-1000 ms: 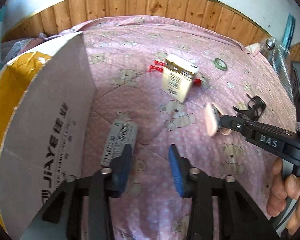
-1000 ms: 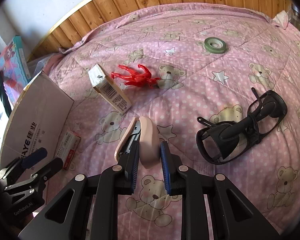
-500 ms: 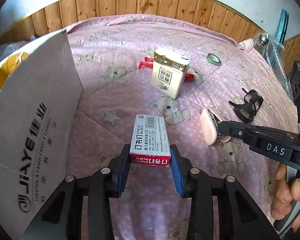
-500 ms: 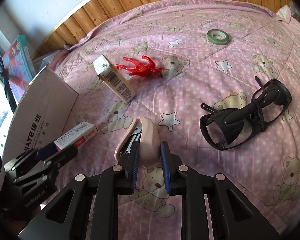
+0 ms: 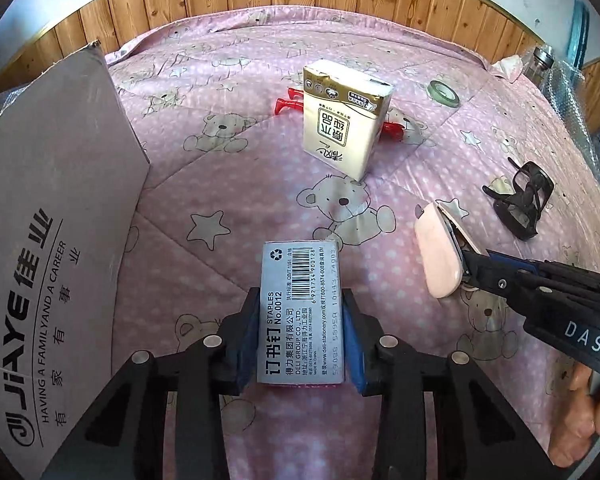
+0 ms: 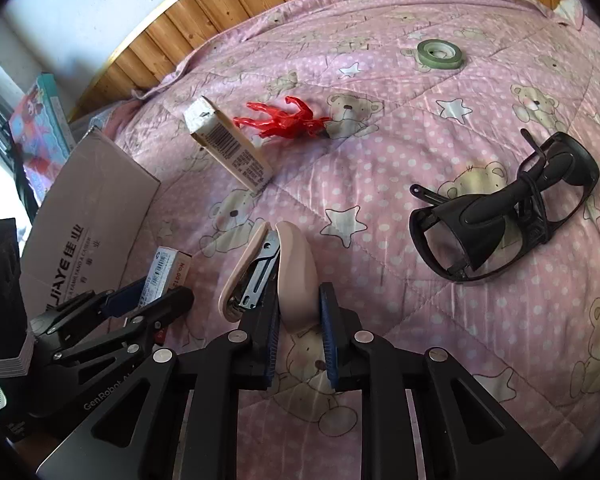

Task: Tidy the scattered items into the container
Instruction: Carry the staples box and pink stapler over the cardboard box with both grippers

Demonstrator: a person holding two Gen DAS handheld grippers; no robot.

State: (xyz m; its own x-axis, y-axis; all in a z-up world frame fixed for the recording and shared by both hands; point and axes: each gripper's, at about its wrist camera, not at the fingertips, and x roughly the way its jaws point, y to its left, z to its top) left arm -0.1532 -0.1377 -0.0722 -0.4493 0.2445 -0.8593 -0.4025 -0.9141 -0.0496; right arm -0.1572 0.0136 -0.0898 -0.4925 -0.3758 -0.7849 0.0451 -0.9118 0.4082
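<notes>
1. Left wrist view only: printed face of the staple box (image 5: 300, 312), barcode and "STAPLES No.0012" legible, clamped flat between the blue pads (image 5: 249, 344) of the left gripper (image 5: 300, 344) and held clear above the pink quilt (image 5: 220, 184).
2. Same view only: fingers of the person's hand (image 5: 584, 412) wrapped round the handle of the right gripper (image 5: 466, 268), marked "DAS", at lower right; also a glass jar (image 5: 542, 60) at the far right edge of the bed.
3. Right wrist view only: pink stapler (image 6: 276, 268) seen end-on, mouth agape with the metal magazine showing, its upper body pinched between the right gripper's pads; also books (image 6: 36, 128) stacked beyond the cardboard box (image 6: 88, 208).
4. Both views: tissue pack (image 5: 344, 120) lying in front of the red plastic toy (image 6: 288, 120), green tape roll (image 6: 439, 53) far back, black goggles (image 6: 508, 212) off to the right, all still out on the quilt, well apart from the cardboard box at left.
5. Against one second ago: staple box then lying on the quilt beside the box flap with the left jaws spread around it; now gripped and lifted.
6. Against half a second ago: staple box drawn closer to the lens, red side face gone from sight; stapler unchanged in the right grip.
</notes>
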